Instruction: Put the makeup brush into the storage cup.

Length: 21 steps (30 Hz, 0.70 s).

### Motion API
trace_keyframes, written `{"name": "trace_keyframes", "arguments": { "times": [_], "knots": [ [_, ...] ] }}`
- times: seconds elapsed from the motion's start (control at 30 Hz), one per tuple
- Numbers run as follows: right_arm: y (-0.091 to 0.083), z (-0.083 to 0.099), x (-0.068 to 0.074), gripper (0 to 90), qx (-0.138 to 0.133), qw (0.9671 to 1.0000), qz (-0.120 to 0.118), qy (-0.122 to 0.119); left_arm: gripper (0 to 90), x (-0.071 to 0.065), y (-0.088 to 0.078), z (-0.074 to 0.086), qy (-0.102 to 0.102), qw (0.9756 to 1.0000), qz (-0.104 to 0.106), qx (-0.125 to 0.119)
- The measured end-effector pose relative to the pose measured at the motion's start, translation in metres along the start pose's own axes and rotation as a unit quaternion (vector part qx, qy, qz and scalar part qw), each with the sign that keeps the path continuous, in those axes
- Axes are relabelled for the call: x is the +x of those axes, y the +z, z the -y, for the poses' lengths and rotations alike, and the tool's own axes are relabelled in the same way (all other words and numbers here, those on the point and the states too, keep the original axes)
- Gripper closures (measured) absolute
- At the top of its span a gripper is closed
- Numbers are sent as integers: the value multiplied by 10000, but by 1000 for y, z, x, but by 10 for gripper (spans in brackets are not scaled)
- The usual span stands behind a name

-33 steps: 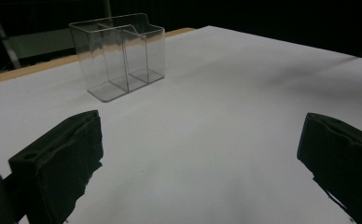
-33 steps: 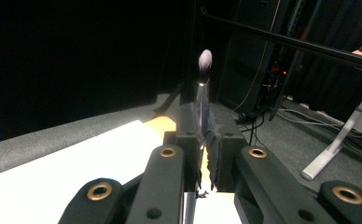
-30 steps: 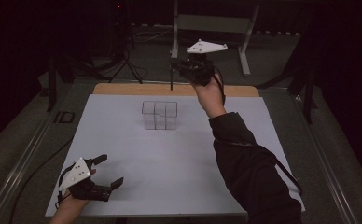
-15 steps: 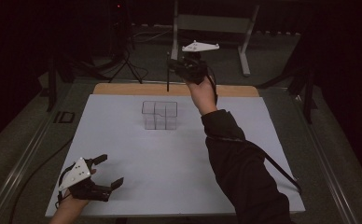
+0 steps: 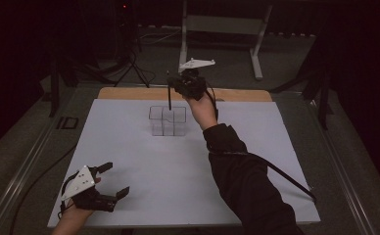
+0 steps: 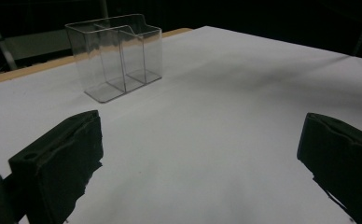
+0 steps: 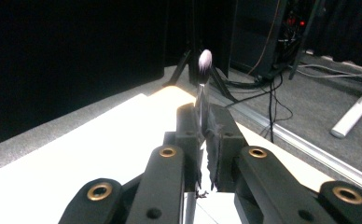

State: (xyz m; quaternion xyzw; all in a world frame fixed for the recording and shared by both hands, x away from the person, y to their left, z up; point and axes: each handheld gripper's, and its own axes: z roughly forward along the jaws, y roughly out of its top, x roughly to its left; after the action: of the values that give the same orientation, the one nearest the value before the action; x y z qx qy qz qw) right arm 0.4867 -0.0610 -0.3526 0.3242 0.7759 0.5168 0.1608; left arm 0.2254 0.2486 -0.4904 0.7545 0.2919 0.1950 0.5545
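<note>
A clear plastic organizer with several open compartments stands on the white sheet toward the far middle; the left gripper view shows the organizer ahead. My right gripper hovers just above its back edge, shut on a thin black brush that hangs down toward the compartments. In the right gripper view the brush sticks out past the shut jaws of my right gripper and ends in a pale tuft. My left gripper rests at the near left corner, open and holding nothing; its jaws stand wide apart around my left gripper.
A wooden strip runs along the table's far edge. Tripod legs and a metal stand sit on the floor beyond. A small dark object lies off the sheet at left. The right gripper's cable trails across the sheet.
My right gripper has carried the brush leftward and a little lower, from right of the organizer to over its back edge. The left gripper has stayed put.
</note>
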Motion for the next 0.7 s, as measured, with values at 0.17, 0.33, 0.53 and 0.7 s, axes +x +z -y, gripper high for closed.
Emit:
{"name": "trace_keyframes", "arguments": {
  "times": [0.17,0.33,0.53,0.7],
  "knots": [
    [5,7,1,842,89,10000,2,37,12,0,0,0,-8,10000,19,1],
    [11,14,2,841,233,9997,-77,60,11,0,0,0,-2,10000,26,26],
    [15,18,0,841,347,9992,-181,122,11,0,0,0,-9,10000,35,27],
    [17,23,0,841,392,9990,-57,188,12,0,0,0,-8,10000,32,25]
  ]
}}
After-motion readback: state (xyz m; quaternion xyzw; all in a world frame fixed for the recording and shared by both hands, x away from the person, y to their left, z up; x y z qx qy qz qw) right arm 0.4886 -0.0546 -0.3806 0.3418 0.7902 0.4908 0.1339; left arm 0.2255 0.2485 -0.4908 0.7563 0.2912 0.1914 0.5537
